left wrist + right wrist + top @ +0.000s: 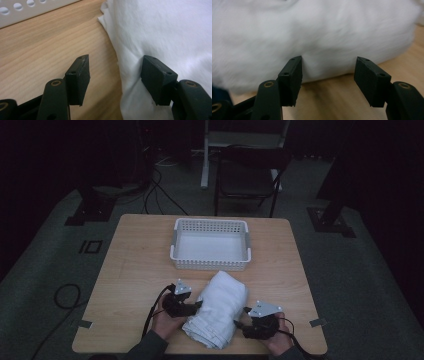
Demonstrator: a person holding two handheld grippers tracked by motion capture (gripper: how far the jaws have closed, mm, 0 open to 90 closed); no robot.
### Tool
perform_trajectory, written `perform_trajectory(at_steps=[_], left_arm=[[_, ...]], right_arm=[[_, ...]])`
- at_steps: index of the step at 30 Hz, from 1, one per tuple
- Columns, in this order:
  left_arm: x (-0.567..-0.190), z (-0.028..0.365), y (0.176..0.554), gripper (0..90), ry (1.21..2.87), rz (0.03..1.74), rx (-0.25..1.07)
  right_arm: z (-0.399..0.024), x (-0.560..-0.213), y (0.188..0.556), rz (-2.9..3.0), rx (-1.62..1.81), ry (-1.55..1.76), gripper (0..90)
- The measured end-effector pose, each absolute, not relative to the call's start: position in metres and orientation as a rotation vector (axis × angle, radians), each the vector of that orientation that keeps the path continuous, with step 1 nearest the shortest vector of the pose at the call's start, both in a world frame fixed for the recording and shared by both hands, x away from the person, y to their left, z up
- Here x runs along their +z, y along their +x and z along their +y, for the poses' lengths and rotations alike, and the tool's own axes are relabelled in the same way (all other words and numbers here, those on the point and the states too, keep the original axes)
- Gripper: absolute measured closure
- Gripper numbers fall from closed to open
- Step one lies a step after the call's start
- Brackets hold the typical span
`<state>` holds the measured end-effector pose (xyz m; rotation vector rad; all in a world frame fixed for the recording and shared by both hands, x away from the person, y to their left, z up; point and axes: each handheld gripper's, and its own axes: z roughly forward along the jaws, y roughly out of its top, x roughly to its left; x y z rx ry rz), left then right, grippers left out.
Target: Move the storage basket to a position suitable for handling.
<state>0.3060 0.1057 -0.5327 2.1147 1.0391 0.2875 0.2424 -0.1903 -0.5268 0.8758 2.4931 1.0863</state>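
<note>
Left gripper (115, 72) and right gripper (328, 75) spread, apparently touching the white towel (218, 307)

Wooden table (135, 265) bears white basket (210, 245) and folded towel (217, 307).

A dim overhead scene; the far part of the room is dark, so the chair (248, 177) behind the table (135, 265) is hard to make out. The person's forearms are cut off by the near edge of the high view, with just the sleeves showing. The near end of the folded white towel (218, 309) lies between the two hands, and its layers are too small to count. In the right gripper view the towel (317, 37) is blurred and runs past the top and left edges. In the left gripper view the towel (165, 37) is cut off at right, one pad perhaps touching it, and a white basket (30, 10) shows as a corner.
</note>
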Motion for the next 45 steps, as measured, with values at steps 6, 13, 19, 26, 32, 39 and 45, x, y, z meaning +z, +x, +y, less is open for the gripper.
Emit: perform_trajectory(at_steps=[6, 13, 19, 26, 32, 39, 45], left_arm=[[-0.534, 0.102, 0.320, 39.7, 2.113, 1.032, 0.279], [-0.524, 0.108, 0.336, 40.2, 2.079, 1.077, 0.329], [-0.511, 0.126, 0.330, 40.2, 2.030, 1.100, 0.370], [-0.495, 0.141, 0.308, 39.5, 1.997, 1.080, 0.402], [-0.490, 0.142, 0.285, 37.4, 1.993, 1.055, 0.400], [-0.489, 0.138, 0.254, 34.3, 2.000, 1.034, 0.383], [-0.492, 0.142, 0.237, 27.9, 1.975, 1.078, 0.347]], right_arm=[[-0.179, -0.539, 0.238, 2.561, 1.037, 0.833, 38.2], [-0.169, -0.543, 0.245, 2.552, 1.041, 0.862, 39.4], [-0.161, -0.543, 0.250, 2.540, 1.039, 0.878, 39.9], [-0.147, -0.542, 0.256, 2.532, 1.022, 0.868, 41.9], [-0.140, -0.542, 0.264, 2.523, 1.017, 0.874, 42.4], [-0.136, -0.542, 0.267, 2.522, 1.014, 0.879, 42.1], [-0.140, -0.536, 0.265, 2.498, 1.028, 0.883, 39.2]])
